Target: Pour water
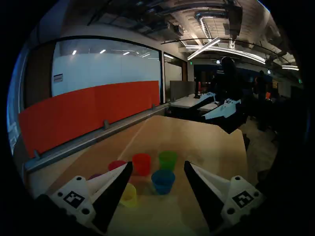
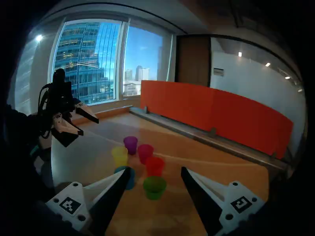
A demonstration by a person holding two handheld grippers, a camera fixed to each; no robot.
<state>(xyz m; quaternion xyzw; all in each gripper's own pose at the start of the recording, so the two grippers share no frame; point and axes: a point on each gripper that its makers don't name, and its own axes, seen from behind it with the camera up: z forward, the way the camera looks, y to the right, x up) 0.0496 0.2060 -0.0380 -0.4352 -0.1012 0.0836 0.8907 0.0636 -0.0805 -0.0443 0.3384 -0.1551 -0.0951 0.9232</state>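
Left gripper point(image 1: 157, 163) and right gripper point(image 2: 155, 169), each spread wide and holding nothing, aimed from different sides at a tight cluster of six coloured cups point(image 2: 155, 166) standing upright on a wooden table point(image 1: 204, 141). Whether any cup holds water cannot be told. Step in hand, by judgement: the approach, with no cup grasped yet. Next, one gripper must lower and close on a single cup without knocking its neighbours. Beyond: an orange panel point(image 1: 90, 110) and a window point(image 2: 90, 67).
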